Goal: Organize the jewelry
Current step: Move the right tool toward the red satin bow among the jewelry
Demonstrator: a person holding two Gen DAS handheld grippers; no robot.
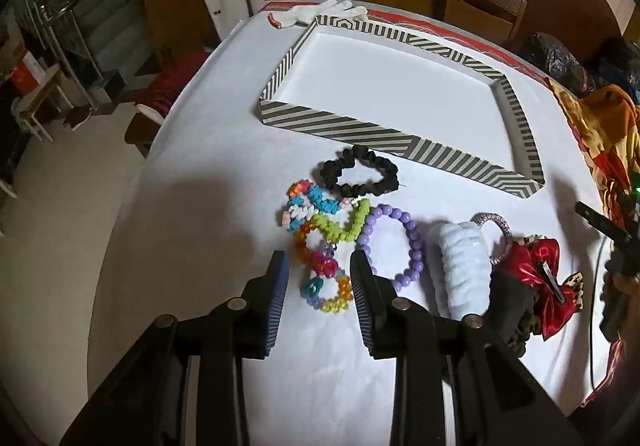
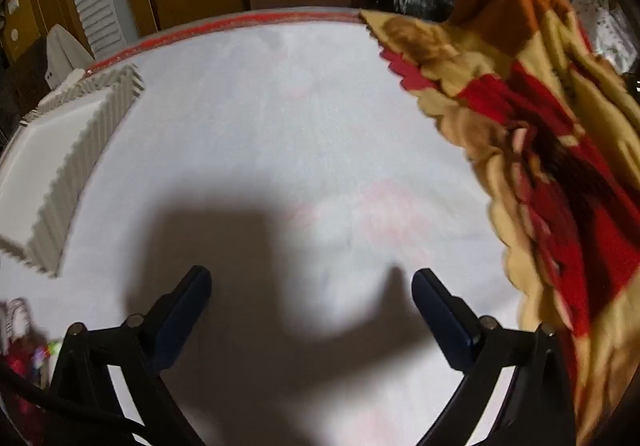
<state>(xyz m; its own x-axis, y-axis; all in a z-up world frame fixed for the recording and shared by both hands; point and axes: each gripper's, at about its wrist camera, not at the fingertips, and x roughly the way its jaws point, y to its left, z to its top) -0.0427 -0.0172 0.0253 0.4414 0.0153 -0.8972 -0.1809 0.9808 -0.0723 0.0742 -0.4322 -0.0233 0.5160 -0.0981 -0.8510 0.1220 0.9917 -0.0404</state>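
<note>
Currently, the jewelry is lying in a loose cluster on the white tablecloth (image 1: 208, 149) of the table, near its front edge and just in front of the striped tray (image 1: 348, 133). A rainbow bead bracelet (image 1: 324, 286) is sitting between the fingers of the left gripper (image 1: 320, 278), whose jaws are standing partly spread on either side of it; whether the pads are touching the beads cannot be told. Just beyond are lying a multicoloured scrunchie chain (image 1: 316, 211) and a black scrunchie (image 1: 360, 169), the latter close to the tray's front wall. Toward the right edge are resting a purple bead bracelet (image 1: 396, 242), a pale blue fluffy scrunchie (image 1: 460, 266), a silver ring (image 1: 498, 232) and a red bow clip (image 1: 548, 282), the last few touching.

The right gripper (image 2: 312, 310) is hovering over bare cloth with its fingers spread wide and nothing between them. A red and yellow blanket (image 2: 540, 125) is covering the table's right edge. A white glove (image 1: 324, 11) is lying at the far edge behind the tray.
</note>
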